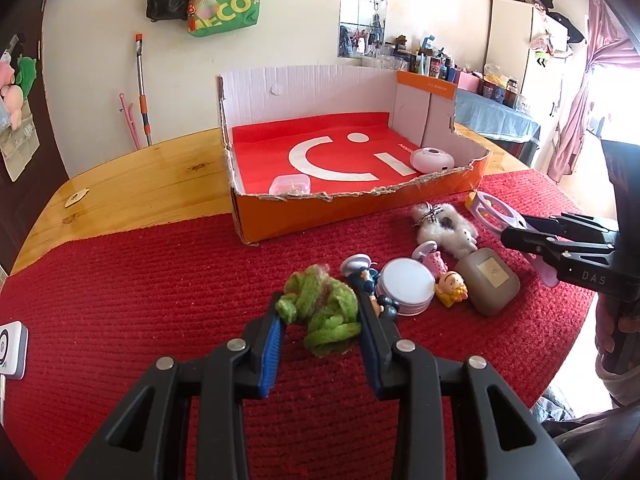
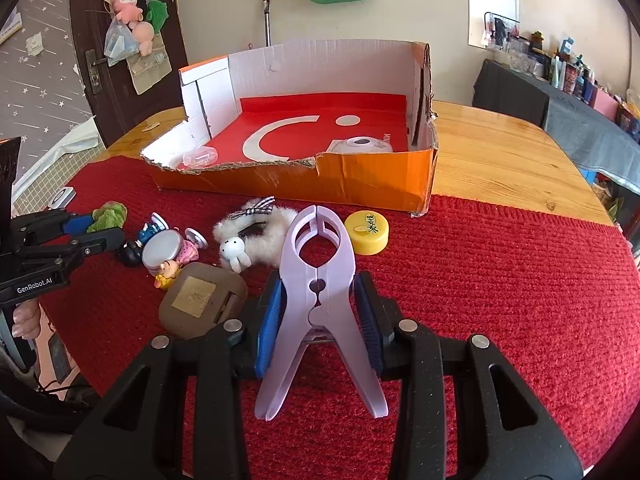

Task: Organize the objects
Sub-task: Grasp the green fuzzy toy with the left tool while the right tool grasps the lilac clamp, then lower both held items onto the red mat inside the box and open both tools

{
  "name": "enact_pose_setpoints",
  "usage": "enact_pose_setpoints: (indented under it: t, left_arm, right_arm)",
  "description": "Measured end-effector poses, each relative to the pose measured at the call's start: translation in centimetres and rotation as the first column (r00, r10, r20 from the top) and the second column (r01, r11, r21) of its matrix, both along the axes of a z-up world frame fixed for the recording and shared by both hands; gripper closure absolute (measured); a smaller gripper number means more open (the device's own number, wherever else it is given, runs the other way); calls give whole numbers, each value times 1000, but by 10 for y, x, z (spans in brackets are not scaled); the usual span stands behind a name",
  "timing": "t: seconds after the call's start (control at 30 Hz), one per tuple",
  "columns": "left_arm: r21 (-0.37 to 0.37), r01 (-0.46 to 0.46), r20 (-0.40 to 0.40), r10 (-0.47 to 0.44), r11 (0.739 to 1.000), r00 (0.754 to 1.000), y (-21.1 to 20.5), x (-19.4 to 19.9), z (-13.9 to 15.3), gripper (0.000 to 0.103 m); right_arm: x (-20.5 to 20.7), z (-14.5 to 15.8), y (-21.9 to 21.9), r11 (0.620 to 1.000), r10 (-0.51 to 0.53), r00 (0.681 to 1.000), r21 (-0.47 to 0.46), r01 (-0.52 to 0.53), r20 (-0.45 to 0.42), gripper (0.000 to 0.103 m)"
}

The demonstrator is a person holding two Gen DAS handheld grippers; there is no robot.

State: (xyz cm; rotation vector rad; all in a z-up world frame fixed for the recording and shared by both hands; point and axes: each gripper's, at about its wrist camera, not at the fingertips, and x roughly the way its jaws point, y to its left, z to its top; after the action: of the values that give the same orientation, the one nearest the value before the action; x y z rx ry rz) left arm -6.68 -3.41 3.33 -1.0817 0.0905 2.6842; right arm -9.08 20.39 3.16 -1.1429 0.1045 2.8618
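My left gripper is shut on a green fuzzy scrunchie, low over the red mat. My right gripper is shut on a lilac plastic clamp; it also shows in the left wrist view. An orange cardboard box with a red floor stands behind, holding a pink round case and a clear small case. A white fluffy scrunchie, round tin, small figurines and brown case lie on the mat between the grippers.
A yellow cap lies on the red mat right of the clamp. The wooden table extends beyond the mat. A white device sits at the mat's left edge.
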Motion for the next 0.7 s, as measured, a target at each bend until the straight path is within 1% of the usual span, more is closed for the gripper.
enact_pose_setpoints:
  t: [0.23,0.37,0.47,0.57,0.7]
  left_arm:
    - [4,-4,-9,4,1000,1000,0,2,4,67]
    - [12,3,-25,-3,1000,1000,0,2,12,67]
    - [24,15,-38,-14,1000,999,1,-2,24,67]
    - [39,57,-49,-55,998,997,5,-12,40,67]
    - [28,107,-38,-106,994,994,15,-38,54,67]
  right_arm:
    - [1,3,0,1000,2,1000,-11,-2,-2,68]
    - [2,9,-1,1000,5,1000,-26,-6,-19,68]
    - [-1,20,-1,998,24,999,-64,-27,-39,68]
    - [-9,38,0,994,37,997,-102,-44,-66,68]
    - [-32,60,0,984,55,994,-162,-70,-98,68]
